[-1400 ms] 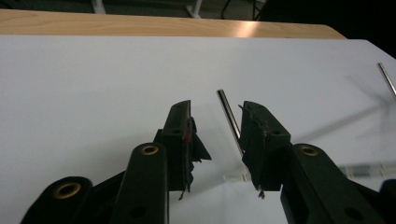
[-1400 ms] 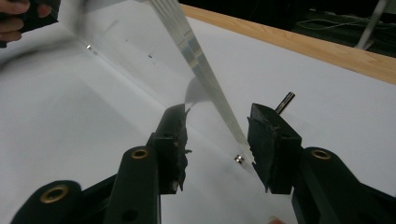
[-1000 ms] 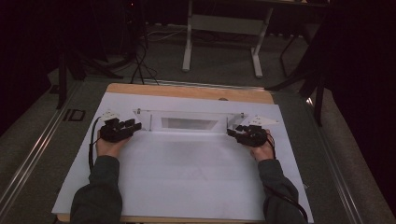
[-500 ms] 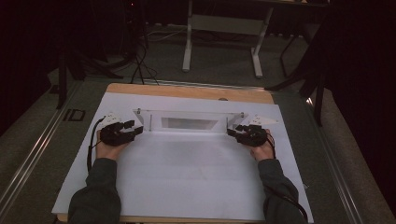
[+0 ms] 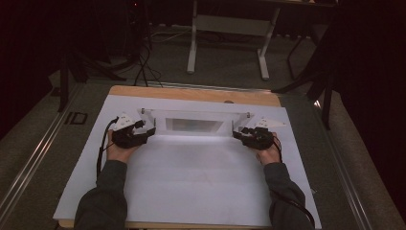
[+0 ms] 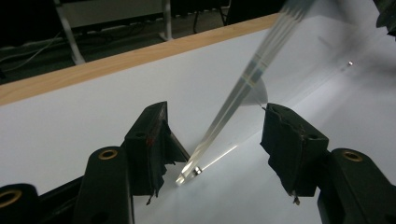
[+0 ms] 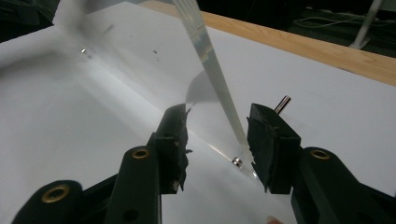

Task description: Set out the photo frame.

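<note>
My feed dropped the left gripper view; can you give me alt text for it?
A clear plastic panel stands on edge between the left claw, whose jaws have just been opening and stand apart from it. A white table sheet lies beneath, with a wooden edge behind.

Sheet (image 5: 191, 182): lies on the table (image 5: 191, 93), whose far edge shows behind it.
Clear panel (image 5: 194, 122): stands on the sheet's far half, parallel to the far edge, midway between the side edges.
Left gripper (image 5: 143, 130): at the panel's left end.
Right gripper (image 5: 241, 134): at the panel's right end.
Desk frame (image 5: 227, 33): on the floor behind the table.
</note>
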`<state>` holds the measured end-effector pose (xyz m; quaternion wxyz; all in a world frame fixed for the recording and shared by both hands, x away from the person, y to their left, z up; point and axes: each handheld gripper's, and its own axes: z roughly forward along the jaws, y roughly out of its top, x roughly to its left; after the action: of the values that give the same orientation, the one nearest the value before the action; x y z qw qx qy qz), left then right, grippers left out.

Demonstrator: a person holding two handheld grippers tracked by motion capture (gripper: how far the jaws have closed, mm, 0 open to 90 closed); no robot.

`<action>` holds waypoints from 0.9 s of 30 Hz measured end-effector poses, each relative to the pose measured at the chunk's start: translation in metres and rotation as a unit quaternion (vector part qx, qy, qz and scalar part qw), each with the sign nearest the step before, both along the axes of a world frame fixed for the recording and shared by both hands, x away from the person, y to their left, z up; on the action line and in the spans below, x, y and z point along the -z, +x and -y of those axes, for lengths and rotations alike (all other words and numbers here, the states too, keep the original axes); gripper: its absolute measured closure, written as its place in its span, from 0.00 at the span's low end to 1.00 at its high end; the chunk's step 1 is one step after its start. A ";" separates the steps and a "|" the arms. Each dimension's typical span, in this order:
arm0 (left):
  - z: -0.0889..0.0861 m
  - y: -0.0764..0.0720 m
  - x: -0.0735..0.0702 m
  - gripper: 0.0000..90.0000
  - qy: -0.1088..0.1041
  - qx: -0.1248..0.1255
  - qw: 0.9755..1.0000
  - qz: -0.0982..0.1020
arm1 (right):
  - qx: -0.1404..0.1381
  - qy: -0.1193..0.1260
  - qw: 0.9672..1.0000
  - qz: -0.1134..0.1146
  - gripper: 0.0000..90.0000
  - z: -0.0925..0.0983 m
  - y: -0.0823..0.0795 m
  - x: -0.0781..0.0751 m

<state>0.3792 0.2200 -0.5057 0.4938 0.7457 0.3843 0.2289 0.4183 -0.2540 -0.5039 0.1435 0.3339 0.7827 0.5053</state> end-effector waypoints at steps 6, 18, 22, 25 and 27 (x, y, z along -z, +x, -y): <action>0.009 0.004 -0.001 0.46 0.000 0.009 1.000 0.001 | 0.001 0.001 1.000 0.000 0.64 0.000 0.001 0.000; 0.018 0.004 -0.001 0.49 -0.005 -0.010 1.000 0.008 | 0.020 0.007 1.000 0.001 0.65 -0.003 0.002 0.000; 0.020 0.004 -0.002 0.49 -0.004 -0.017 1.000 0.008 | 0.025 -0.002 1.000 0.008 0.66 -0.005 0.001 -0.001; 0.021 0.005 -0.002 0.49 0.000 -0.022 1.000 0.009 | 0.034 -0.020 0.999 0.020 0.67 -0.008 0.000 -0.004; 0.022 0.005 -0.002 0.49 0.001 -0.026 1.000 0.010 | 0.037 -0.026 0.999 0.025 0.68 -0.010 0.000 -0.005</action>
<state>0.3845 0.1977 -0.5033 0.4903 0.7338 0.3986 0.2495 0.4181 -0.2444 -0.4993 0.1899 0.3461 0.7788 0.4875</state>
